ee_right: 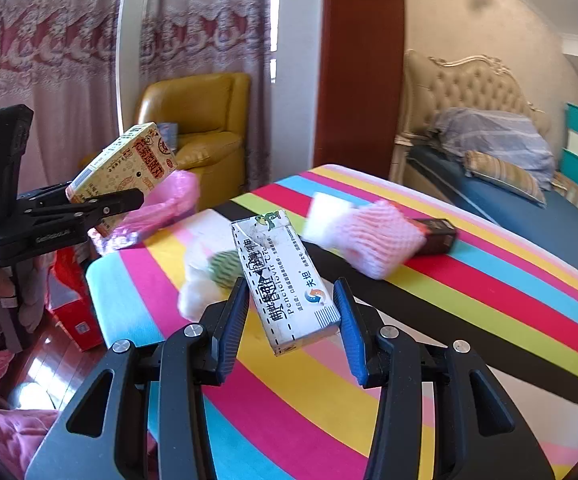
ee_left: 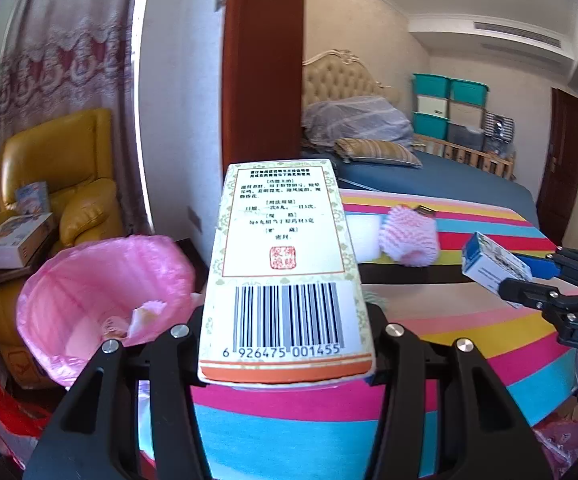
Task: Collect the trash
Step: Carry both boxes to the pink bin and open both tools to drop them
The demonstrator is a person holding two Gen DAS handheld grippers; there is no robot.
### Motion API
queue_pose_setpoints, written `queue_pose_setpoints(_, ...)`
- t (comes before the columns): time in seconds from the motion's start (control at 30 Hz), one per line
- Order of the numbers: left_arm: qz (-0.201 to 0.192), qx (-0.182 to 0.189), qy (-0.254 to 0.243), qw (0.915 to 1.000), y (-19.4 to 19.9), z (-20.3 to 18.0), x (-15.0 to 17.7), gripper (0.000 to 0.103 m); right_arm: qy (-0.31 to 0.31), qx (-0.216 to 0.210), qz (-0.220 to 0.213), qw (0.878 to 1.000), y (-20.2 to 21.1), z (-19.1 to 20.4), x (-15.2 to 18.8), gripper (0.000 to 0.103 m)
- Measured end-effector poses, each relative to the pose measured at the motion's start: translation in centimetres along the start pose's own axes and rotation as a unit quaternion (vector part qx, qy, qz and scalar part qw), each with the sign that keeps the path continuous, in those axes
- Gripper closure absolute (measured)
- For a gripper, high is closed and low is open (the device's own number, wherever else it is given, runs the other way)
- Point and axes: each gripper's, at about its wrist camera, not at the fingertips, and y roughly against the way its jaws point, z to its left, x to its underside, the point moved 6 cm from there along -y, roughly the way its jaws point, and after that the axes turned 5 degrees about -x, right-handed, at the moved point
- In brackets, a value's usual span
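Observation:
My left gripper is shut on a cream medicine box with a barcode, held above the table's left end beside the pink-lined trash bin. The same box and left gripper show in the right wrist view. My right gripper is shut on a white and blue medicine box, tilted, held above the striped table. It also shows in the left wrist view. On the table lie a pink foam fruit net, a white foam piece, a dark small box and a green and white foam net.
A yellow armchair with boxes stands behind the bin. A red bag sits on the floor by the table's left end. A bed lies beyond the table. A brown pillar stands behind it.

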Motion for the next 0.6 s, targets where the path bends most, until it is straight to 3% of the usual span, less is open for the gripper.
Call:
queue_pose_setpoints(0.27,0.003,-0.048,0.055,0.9973,0.6,6.0,0.7,0.054,0.076,-0.037,0.019,0.996,-3.8,5.9,-2.9,0.06)
queue_pose_setpoints(0.6,0.013,-0.108,0.114,0.9875,0.3,15.3,1.3,0.054,0.091,-0.101,0.037,0.99,-9.7,11.9,-8.4,0.06)
